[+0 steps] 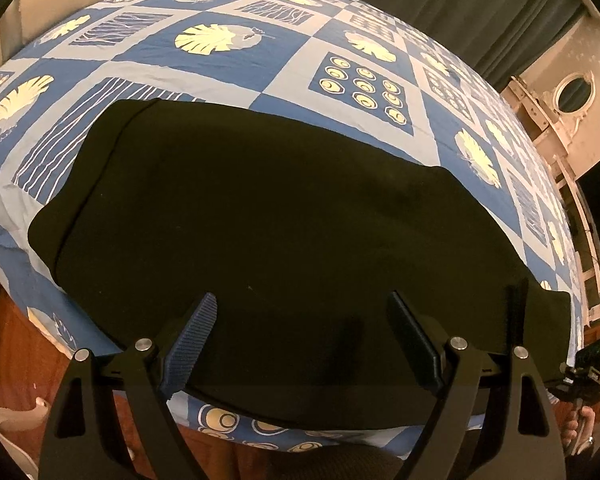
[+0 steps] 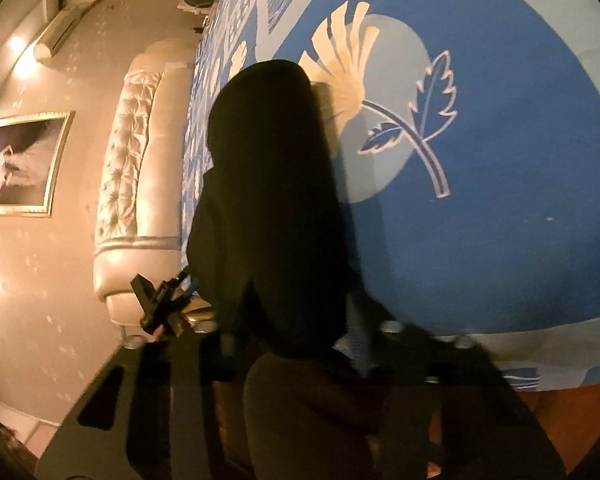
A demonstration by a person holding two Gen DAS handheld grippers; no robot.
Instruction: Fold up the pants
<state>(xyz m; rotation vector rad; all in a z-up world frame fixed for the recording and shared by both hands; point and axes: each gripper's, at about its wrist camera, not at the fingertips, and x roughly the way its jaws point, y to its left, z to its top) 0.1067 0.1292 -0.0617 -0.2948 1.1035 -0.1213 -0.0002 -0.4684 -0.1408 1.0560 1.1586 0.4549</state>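
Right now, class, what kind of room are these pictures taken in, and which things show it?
Most likely a bedroom. A bed with a blue patterned sheet, a tufted padded headboard at the wall and dark curtains suggest it.

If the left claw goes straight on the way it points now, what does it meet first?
Most likely the black pants. The left claw hangs open and tilted down over them, nothing between, though the gap is hard to judge.
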